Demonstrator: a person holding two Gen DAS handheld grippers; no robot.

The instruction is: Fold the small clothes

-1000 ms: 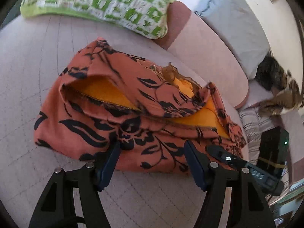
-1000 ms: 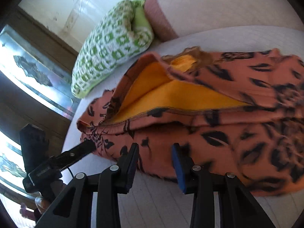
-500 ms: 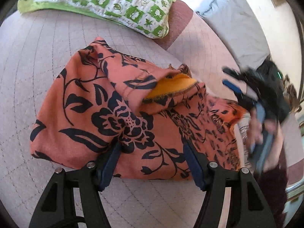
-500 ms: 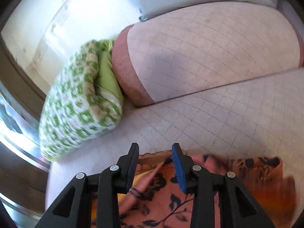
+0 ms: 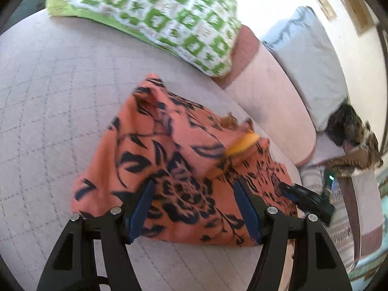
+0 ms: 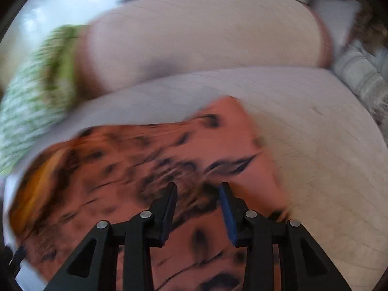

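Left wrist view: the orange floral garment (image 5: 174,169) is seen lying folded on the quilted sofa seat (image 5: 48,111), a strip of yellow lining (image 5: 242,141) showing at its fold. The left gripper (image 5: 194,208) is held with jaws apart over the near edge, nothing pinched. The right gripper's black body (image 5: 308,198), a green patterned pillow (image 5: 155,14) and a grey cushion (image 5: 312,68) are also shown here.

Right wrist view: heavily blurred. The right gripper (image 6: 197,208) is seen with jaws parted above the garment (image 6: 145,160), gripping nothing. The seat's far right side (image 6: 315,145) is shown only here.
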